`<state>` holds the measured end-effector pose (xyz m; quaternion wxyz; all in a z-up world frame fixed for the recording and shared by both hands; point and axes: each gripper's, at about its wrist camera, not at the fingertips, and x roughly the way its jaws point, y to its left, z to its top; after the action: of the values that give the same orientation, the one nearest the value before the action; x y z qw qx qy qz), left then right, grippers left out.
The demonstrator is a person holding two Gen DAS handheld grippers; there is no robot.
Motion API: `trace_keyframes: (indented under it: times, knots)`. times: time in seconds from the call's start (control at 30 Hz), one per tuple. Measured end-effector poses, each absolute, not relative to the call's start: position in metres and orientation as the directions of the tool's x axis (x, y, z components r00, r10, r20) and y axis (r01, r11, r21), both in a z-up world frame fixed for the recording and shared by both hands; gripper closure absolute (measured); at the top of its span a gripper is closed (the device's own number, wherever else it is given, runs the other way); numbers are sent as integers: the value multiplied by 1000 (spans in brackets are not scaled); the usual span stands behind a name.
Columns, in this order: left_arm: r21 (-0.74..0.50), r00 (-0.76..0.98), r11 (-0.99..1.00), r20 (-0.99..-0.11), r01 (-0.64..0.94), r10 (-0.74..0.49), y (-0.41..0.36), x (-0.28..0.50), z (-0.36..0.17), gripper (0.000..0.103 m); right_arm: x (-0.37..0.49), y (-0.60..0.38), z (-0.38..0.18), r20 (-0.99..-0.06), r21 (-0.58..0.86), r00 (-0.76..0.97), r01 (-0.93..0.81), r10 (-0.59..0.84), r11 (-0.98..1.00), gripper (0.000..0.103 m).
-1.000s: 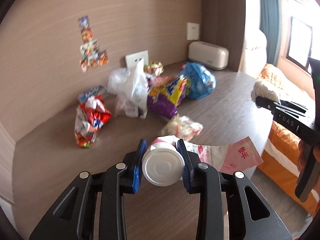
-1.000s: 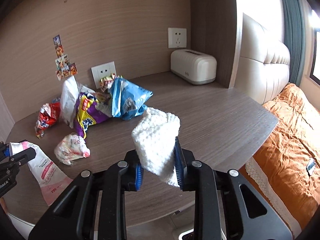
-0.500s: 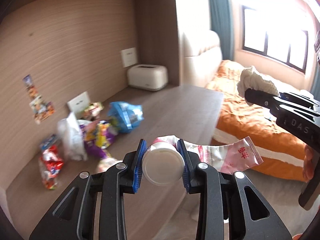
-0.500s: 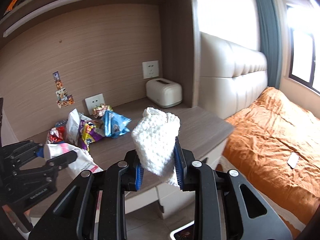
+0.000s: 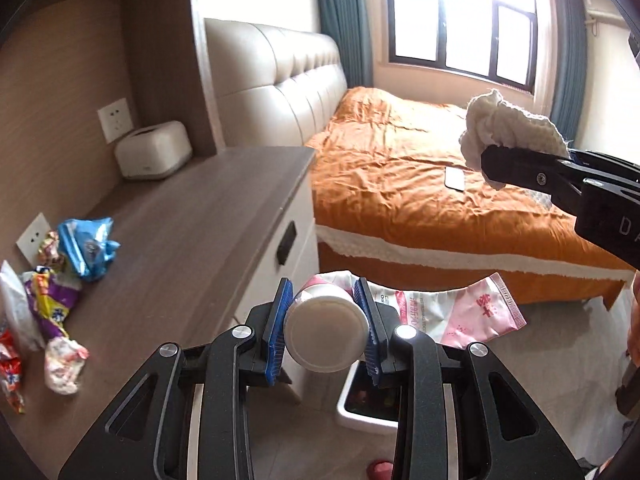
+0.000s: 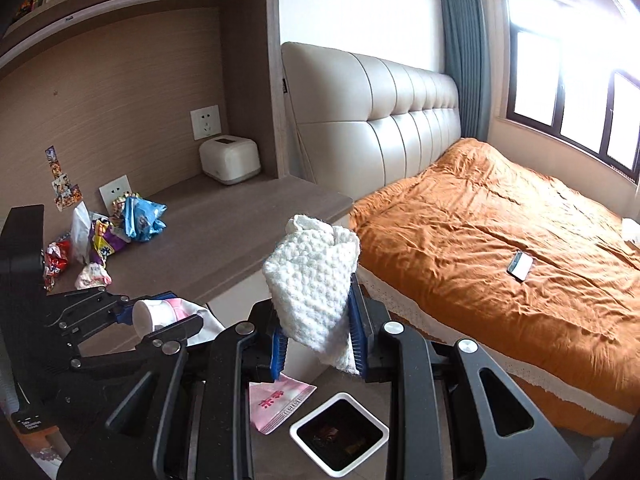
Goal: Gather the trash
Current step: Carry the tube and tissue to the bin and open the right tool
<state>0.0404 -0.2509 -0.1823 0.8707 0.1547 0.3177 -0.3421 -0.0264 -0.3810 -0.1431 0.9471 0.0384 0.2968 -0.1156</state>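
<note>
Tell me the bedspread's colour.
Orange, with a white trim along the edge; the bedspread shows best in the right wrist view.

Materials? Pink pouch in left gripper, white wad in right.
Pink pouch: looks like glossy plastic film, sags limp, crimped end seal; white cap seems matte hard plastic. White wad: soft knit or waffle-weave cloth by its bumpy texture, possibly thick paper towel.

Both views are taken from just behind the fingers, off the table's open end, tilted down toward the floor. The left view is aimed across the bed (image 5: 420,184) toward the window (image 5: 460,24); the right view is aimed at the headboard (image 6: 380,120). Table (image 6: 224,240), bed and white bin (image 6: 340,434) are shared.
</note>
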Motion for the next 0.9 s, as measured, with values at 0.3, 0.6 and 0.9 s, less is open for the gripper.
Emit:
trace_keyframes:
  times: [0.3, 0.6, 0.9]
  knots:
    - [78, 486, 630, -710, 773, -509, -296, 34, -244, 72, -21, -410, -200, -644, 12, 733, 293, -217, 956, 75]
    - [83, 414, 562, -765, 823, -493, -323, 44, -345, 72, 4, -430, -304, -743, 44, 653, 272, -150, 961, 75]
    - [40, 321, 506, -815, 861, -482, -349, 63, -461, 71, 32, -438, -429, -835, 111, 546, 277, -62, 954, 75]
